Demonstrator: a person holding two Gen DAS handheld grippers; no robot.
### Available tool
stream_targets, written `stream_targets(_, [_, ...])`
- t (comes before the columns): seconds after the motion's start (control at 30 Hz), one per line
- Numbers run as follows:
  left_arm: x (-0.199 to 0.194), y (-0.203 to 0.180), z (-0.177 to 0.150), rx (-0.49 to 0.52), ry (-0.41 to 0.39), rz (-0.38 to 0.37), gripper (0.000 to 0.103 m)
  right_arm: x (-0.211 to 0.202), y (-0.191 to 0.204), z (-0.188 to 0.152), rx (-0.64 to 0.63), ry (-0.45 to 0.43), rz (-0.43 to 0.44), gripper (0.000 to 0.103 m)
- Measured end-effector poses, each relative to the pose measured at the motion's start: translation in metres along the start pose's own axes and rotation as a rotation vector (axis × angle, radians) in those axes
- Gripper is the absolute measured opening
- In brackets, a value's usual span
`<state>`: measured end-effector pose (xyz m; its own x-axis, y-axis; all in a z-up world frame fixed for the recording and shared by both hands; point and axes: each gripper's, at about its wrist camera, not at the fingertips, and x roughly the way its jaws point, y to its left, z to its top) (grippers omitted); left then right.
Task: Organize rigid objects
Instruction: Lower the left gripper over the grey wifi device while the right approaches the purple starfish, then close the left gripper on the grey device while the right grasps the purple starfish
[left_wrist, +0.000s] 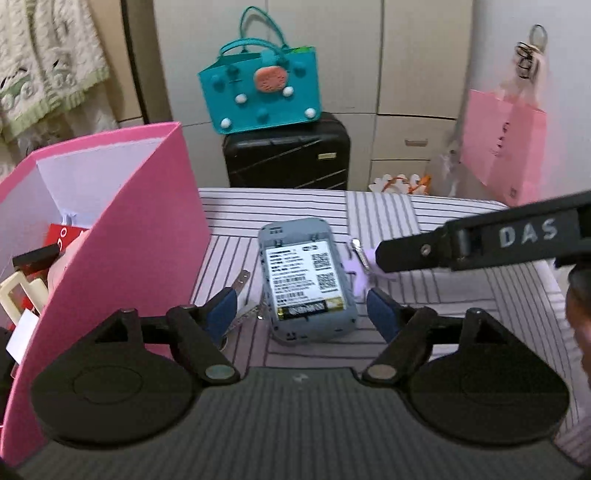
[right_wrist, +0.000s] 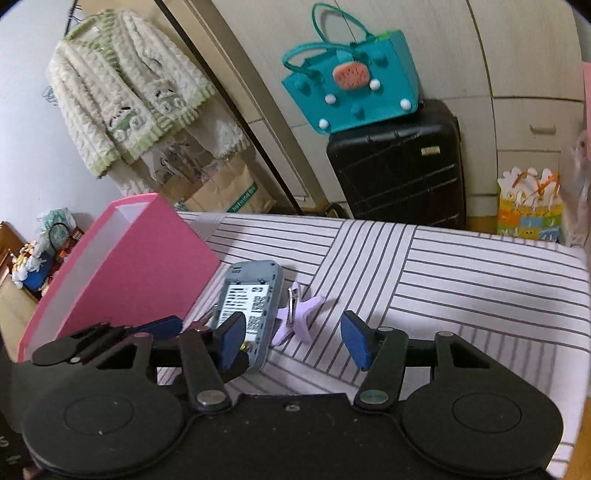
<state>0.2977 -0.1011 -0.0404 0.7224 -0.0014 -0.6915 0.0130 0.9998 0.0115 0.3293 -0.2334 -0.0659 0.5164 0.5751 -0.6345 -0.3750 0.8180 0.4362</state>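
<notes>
Sitting in the middle of the left wrist view is the grey device (left_wrist: 308, 278), lying flat on the striped cloth (left_wrist: 461, 291) with its back cover off, so you can see the white label with QR codes and a battery strip along its near end. The left gripper (left_wrist: 303, 312) has its jaws spread wide, one blue pad on each side of the device's near end, and neither pad is pressing on it, so nothing's gripped. Just left of the device, near the left pad, there's a small metal nail clipper (left_wrist: 242, 291) on the cloth. Off the device's right edge is a purple star-shaped clip (left_wrist: 356, 271), and the right gripper's black finger comes in from the right edge of the frame, with its tip right at that clip. Filling the left side of the frame is the pink box (left_wrist: 147, 229), open at the top with some red and cream stuff inside, hard to make out. In the right wrist view the right gripper (right_wrist: 295, 341) also has its jaws apart; the purple clip sits just ahead of the gap, closer to the left pad, and isn't pinched. Upper centre of both views: a teal bag (left_wrist: 258, 90) on top of a black suitcase (left_wrist: 288, 155).
</notes>
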Motion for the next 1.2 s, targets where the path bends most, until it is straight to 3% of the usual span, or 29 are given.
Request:
stream_targets(0.17, [0.012, 0.001, -0.002, -0.015, 0.031, -0.011, 0.082, 0.016, -0.003, 0.003, 0.026, 0.018, -0.065, 0.063])
stream_targets(0.33, [0.016, -0.004, -0.003, -0.011, 0.026, 0.006, 0.083, 0.024, 0.0, 0.004, -0.014, 0.019, -0.064, 0.06])
stream_targets(0.4, [0.019, -0.003, -0.004, -0.018, 0.031, 0.012, 0.085, 0.025, 0.004, 0.003, -0.05, 0.016, -0.083, 0.052])
stream_targets(0.5, [0.021, -0.003, -0.005, -0.009, 0.02, 0.042, 0.085, 0.023, 0.008, 0.0, -0.104, 0.01, -0.088, 0.018])
stream_targets(0.53, [0.021, -0.003, -0.005, -0.012, 0.017, 0.04, 0.083, 0.021, 0.006, -0.001, -0.089, 0.007, -0.065, 0.018])
stream_targets(0.63, [0.023, 0.0, -0.007, -0.026, 0.027, -0.003, 0.06, 0.013, 0.007, -0.005, -0.098, -0.015, -0.064, 0.002])
stream_targets(1.0, [0.015, -0.008, -0.013, 0.043, 0.017, -0.015, 0.059, -0.008, 0.006, -0.017, -0.074, -0.037, -0.048, 0.002])
stream_targets(1.2, [0.01, -0.009, -0.016, 0.058, 0.042, -0.059, 0.059, -0.018, 0.012, -0.022, -0.105, -0.037, -0.061, 0.002])
